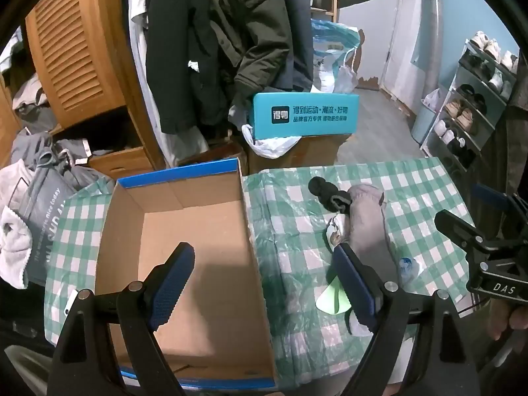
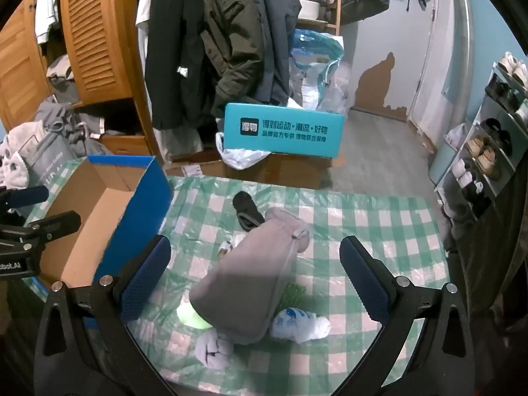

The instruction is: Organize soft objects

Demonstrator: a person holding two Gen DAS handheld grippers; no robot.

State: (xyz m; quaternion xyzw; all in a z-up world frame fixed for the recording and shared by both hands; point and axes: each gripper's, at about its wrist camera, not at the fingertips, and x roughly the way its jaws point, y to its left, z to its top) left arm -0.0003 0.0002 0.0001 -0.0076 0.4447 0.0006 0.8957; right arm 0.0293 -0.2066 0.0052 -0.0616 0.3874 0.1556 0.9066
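Both grippers, left (image 1: 264, 283) over the empty box (image 1: 198, 264) and right (image 2: 254, 280) above the grey pouch (image 2: 250, 277), gape with nothing held, seemingly poised to move the cloth-top pile of soft things boxward.

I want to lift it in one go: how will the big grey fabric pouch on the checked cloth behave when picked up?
The grey pouch looks soft and rumpled, so it will probably sag either side of a pinch. It looks light for its bulk. It lies over several small rolled socks, so lifting it may drag or roll them. The right claw stands open around it.
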